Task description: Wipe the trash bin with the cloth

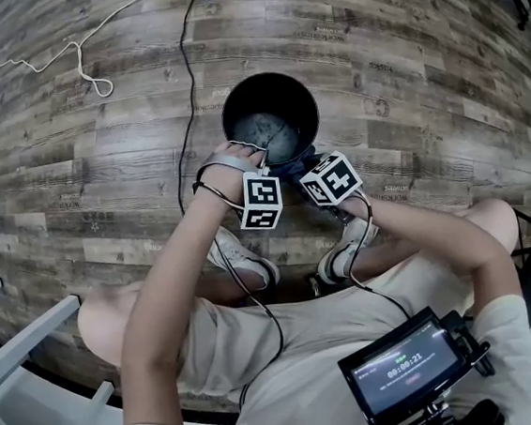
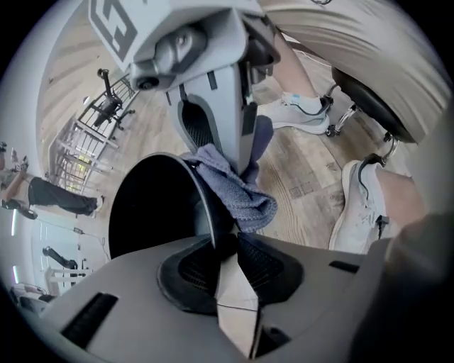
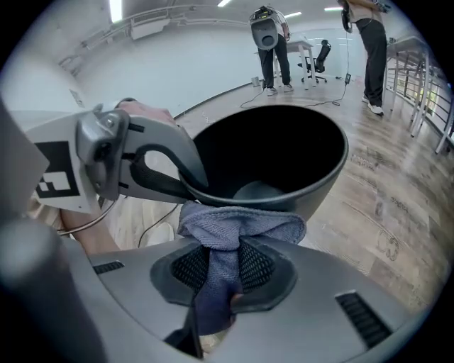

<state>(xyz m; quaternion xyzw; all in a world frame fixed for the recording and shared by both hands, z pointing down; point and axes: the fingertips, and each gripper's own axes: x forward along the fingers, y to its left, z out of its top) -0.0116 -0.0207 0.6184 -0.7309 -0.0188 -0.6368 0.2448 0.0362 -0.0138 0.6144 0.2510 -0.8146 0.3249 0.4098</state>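
Pinching the rim of the bin (image 1: 270,112) with our left tool (image 2: 225,248) to steady it on the floor (image 1: 401,70), we press the cloth (image 3: 241,223), clamped in our right tool (image 3: 227,273), against the near rim; wiping looks barely begun.

Grey wood-plank floor (image 1: 423,96) all around, a thin black cable (image 1: 186,83) snaking across it. White sneakers (image 1: 242,259) planted, small black screen (image 1: 405,369) lit.
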